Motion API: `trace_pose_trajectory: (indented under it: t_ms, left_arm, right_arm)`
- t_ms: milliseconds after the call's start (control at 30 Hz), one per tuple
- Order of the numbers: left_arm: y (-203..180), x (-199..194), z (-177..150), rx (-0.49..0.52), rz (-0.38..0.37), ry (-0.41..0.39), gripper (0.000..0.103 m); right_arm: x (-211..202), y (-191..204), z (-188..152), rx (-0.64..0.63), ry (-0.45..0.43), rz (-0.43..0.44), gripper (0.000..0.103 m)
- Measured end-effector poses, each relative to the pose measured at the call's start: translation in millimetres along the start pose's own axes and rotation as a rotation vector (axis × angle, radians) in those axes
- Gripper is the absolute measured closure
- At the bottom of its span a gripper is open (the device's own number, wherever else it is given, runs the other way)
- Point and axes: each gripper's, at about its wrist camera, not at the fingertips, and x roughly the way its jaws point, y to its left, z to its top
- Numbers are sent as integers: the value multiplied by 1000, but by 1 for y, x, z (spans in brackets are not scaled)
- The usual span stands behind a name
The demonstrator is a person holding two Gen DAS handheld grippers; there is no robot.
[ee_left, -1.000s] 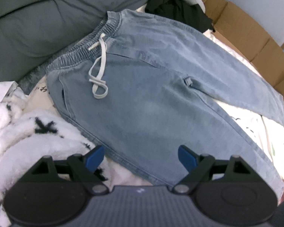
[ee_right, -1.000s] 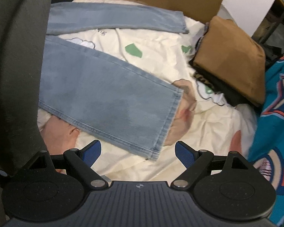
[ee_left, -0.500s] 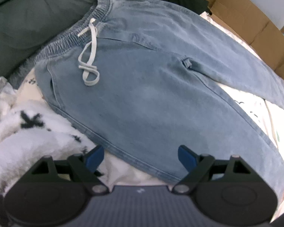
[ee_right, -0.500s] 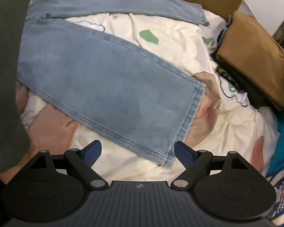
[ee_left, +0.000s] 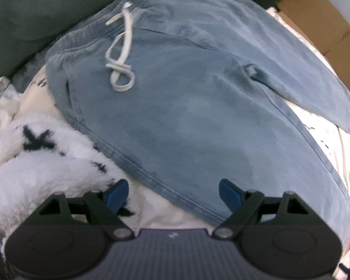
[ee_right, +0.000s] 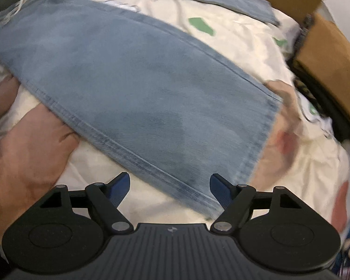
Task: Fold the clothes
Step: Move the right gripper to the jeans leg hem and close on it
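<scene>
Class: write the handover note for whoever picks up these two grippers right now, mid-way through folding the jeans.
Left gripper: open, empty, over the near side seam of the jeans below the waistband.
Right gripper: open, empty, its fingers have just been closing a little, with the near leg's lower seam in the gap, not pinched.
Jeans lie flat, legs spread apart, on the printed sheet; drawstring on top.
Done: jeans laid out.
Left: grip the near edge at both ends, probably fold that leg over the far one, then fold lengthwise.

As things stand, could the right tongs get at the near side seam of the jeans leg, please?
Probably yes: the right tongs, which have just been closing a little, straddle the jeans leg at its seam, with nothing lying over it.
</scene>
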Motion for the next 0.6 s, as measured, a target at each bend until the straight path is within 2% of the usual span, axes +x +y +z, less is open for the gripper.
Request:
trace_pose_trajectory:
  t_ms: [167, 300, 467, 533, 567, 600]
  left_arm:
    - [-2, 8, 2, 8, 29, 23, 16]
    - [-5, 10, 1, 14, 40, 31, 16]
    - [-14, 13, 3, 31, 47, 38, 16]
    - [-19, 15, 3, 35, 44, 39, 16]
    - [-21, 15, 2, 38, 43, 40, 16]
    - [-23, 16, 2, 44, 44, 42, 16]
  right_arm:
    - [16, 16, 1, -100, -3, -5, 23]
    - [27, 22, 1, -72, 2, -17, 22]
    - [30, 25, -3, -16, -42, -38, 20]
    - [29, 23, -5, 14, -46, -40, 22]
    - [28, 24, -5, 3, -52, -50, 25]
    - [27, 26, -5, -16, -56, -61, 33]
